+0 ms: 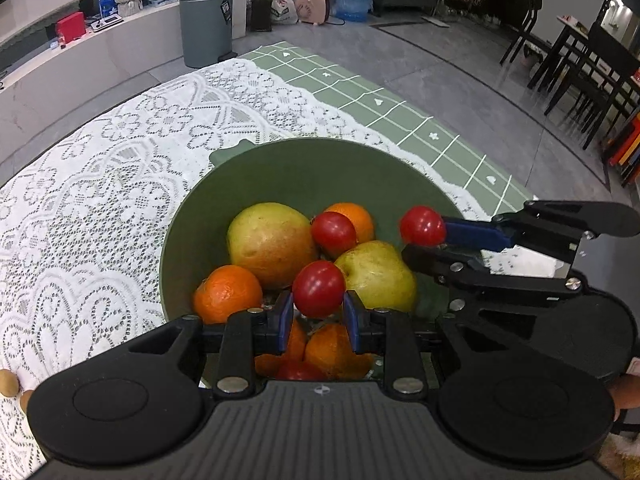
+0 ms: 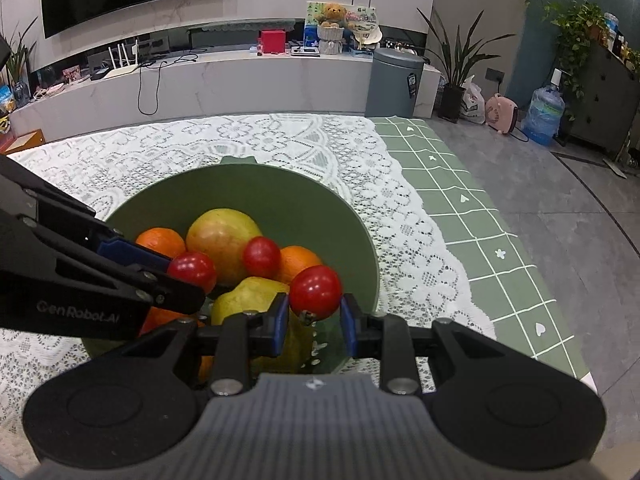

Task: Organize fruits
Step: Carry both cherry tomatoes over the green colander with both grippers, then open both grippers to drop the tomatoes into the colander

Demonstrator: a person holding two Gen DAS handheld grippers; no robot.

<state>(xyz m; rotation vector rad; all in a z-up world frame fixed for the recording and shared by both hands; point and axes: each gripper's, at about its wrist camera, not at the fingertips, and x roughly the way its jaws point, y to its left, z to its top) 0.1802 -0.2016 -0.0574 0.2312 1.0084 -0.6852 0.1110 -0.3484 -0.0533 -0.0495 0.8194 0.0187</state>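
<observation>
A green bowl (image 1: 280, 150) (image 2: 320, 194) on the lace cloth holds two yellow-green pears (image 1: 272, 244) (image 1: 376, 276), several oranges (image 1: 228, 294) and a loose cherry tomato (image 1: 333, 234) (image 2: 261, 256). My left gripper (image 1: 318, 304) (image 2: 188, 276) is shut on a cherry tomato (image 1: 319, 289) (image 2: 192, 270) just above the fruit at the bowl's near side. My right gripper (image 2: 314, 304) (image 1: 424, 240) is shut on a second cherry tomato (image 2: 316, 291) (image 1: 423, 225), over the bowl's right part. The two grippers stand close together, side by side.
A white lace cloth (image 1: 120, 168) covers the table, over a green checked cloth (image 2: 480, 232) that reaches the right edge. Past it lies grey floor with a grey bin (image 1: 206, 24). Small brown round things (image 1: 8, 384) lie at the table's near left.
</observation>
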